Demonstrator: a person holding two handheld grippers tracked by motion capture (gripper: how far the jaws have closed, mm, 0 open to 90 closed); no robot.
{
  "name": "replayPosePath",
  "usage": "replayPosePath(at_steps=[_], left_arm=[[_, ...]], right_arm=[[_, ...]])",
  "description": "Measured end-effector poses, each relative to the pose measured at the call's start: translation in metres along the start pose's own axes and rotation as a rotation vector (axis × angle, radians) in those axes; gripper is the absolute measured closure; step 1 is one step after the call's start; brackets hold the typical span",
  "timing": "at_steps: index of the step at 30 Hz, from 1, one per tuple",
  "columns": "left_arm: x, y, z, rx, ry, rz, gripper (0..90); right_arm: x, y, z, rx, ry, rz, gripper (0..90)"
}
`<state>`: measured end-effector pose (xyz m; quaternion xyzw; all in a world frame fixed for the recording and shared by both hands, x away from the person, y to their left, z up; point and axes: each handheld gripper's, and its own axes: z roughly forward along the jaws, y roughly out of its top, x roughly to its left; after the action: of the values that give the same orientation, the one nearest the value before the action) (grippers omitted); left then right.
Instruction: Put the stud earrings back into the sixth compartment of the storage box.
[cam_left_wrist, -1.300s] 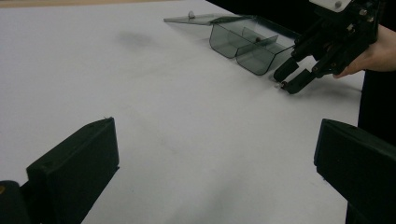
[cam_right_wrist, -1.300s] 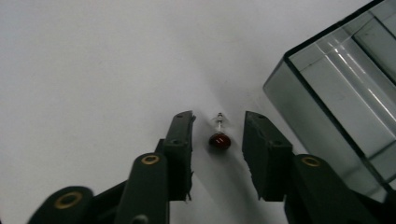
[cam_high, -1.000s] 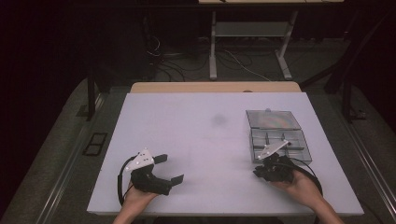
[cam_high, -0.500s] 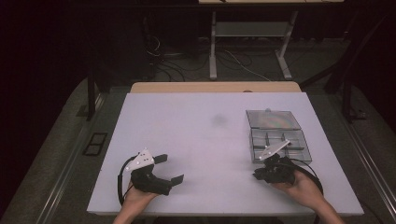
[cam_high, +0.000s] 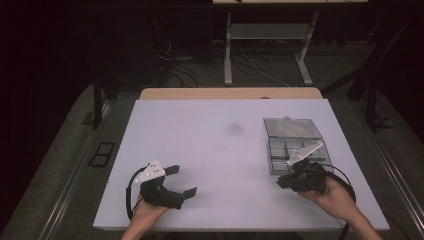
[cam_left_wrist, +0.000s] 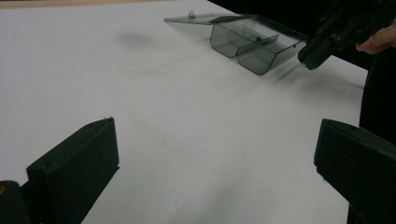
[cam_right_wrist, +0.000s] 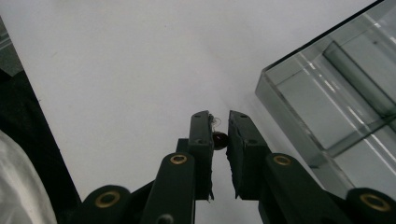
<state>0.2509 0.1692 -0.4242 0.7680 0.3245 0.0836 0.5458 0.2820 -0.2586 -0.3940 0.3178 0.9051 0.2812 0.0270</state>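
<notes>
table (cam_high: 225, 150) centre and left: bare, open passage | obstacle: compartment box (cam_high: 295, 145) with open lid, right side | right gripper (cam_high: 286, 181) just beside box's near edge | left gripper (cam_high: 180, 181) well apart, unobstructed

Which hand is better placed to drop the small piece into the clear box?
Right: its tongs pinch a small dark piece beside the box. The left tongs stand open and apart.

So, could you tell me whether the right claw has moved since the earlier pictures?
Yes, slightly: the right claw has lifted and now sits a little nearer the clear plastic compartment box in the high view.
</notes>
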Motion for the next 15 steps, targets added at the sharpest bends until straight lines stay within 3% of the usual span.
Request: replayPosePath(at_steps=[15], left_arm=[[0.0,0.0,0.0,0.002,-0.001,0.002,0.0]], right_arm=[[-0.011,0.004,-0.033,-0.022,-0.048,0.007,79.6]])
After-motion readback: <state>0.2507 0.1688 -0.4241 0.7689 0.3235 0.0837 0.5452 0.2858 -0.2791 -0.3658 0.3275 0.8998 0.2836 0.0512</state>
